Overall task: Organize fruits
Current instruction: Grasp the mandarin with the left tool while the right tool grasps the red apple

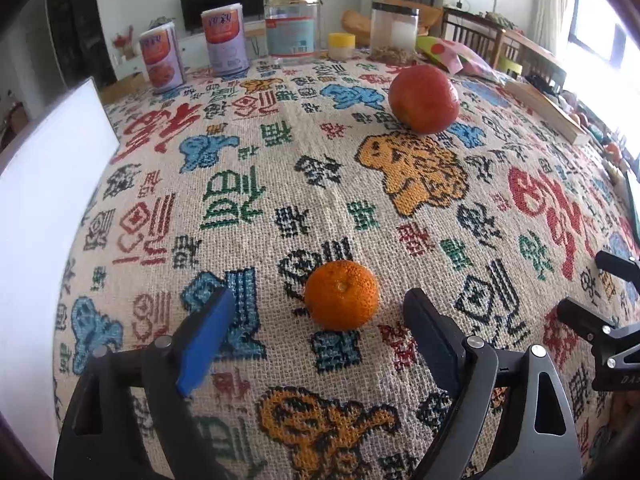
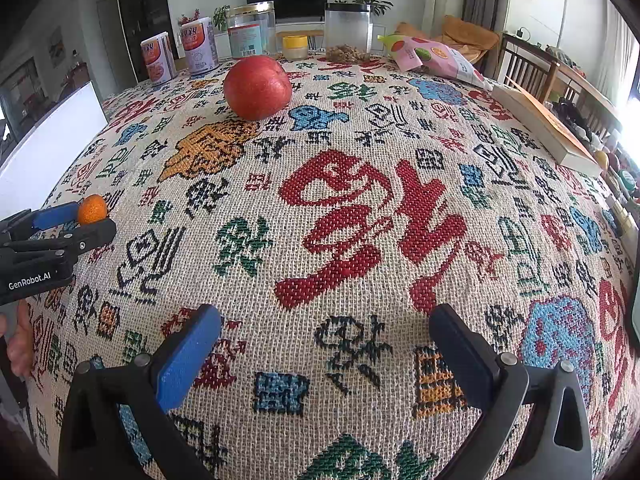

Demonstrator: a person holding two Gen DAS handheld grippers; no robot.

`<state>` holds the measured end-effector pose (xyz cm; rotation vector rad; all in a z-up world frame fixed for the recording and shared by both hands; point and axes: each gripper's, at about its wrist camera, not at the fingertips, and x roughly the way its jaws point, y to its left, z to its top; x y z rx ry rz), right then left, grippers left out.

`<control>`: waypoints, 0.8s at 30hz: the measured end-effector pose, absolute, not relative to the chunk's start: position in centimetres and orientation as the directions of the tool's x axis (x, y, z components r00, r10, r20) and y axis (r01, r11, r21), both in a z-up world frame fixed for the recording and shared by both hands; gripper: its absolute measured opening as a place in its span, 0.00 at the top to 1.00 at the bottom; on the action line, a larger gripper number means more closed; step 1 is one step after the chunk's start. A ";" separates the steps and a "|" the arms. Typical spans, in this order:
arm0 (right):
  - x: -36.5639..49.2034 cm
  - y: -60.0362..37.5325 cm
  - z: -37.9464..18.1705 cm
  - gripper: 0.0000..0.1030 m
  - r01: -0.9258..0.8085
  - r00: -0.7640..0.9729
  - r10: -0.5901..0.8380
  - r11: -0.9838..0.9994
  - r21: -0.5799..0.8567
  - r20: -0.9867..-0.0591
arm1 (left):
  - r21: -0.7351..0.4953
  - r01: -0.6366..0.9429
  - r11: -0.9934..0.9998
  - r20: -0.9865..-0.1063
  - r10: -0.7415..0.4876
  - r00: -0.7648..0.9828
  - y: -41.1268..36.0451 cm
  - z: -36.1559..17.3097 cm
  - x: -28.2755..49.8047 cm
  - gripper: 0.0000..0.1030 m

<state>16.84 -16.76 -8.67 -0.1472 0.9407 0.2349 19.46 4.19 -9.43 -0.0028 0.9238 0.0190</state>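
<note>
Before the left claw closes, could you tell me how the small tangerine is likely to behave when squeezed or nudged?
The small tangerine looks round, so a nudge would probably roll it across the woven tablecloth. Its dimpled peel should grip the blue pads fairly well. It is probably soft, so squeeze gently.

Two fruits on the patterned tablecloth

A small mandarin [image 1: 341, 295], dimpled, stem end up, sits near the table's front. A larger red apple [image 1: 424, 99] rests upright well apart, farther back toward the jars.

Left hand-held gripper [image 1: 318, 304] gapes wide; right hand-held gripper [image 2: 326, 320] likewise.
</note>
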 end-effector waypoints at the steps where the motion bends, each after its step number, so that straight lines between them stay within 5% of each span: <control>1: 16.8 -16.8 -8.7 0.00 -0.263 0.567 0.135 0.965 -0.023 -0.813 | 0.004 -0.027 1.000 -0.798 0.019 0.602 4.3 -9.5 19.5 0.10; 12: 20.6 -16.1 -4.2 0.00 -0.208 0.624 0.200 0.974 0.087 -0.755 | 0.009 -0.042 0.999 -0.794 0.033 0.607 4.3 -9.6 19.5 0.08; 18: 29.0 -7.0 -1.8 0.00 -0.335 0.628 0.190 0.941 -0.042 -0.755 | 0.008 -0.043 0.999 -0.794 0.033 0.607 4.3 -9.6 19.5 0.08; 24: 33.5 -1.0 -5.8 0.00 -0.332 0.595 -0.007 0.908 -0.254 -0.804 | 0.008 -0.043 0.999 -0.794 0.033 0.607 4.3 -9.6 19.5 0.08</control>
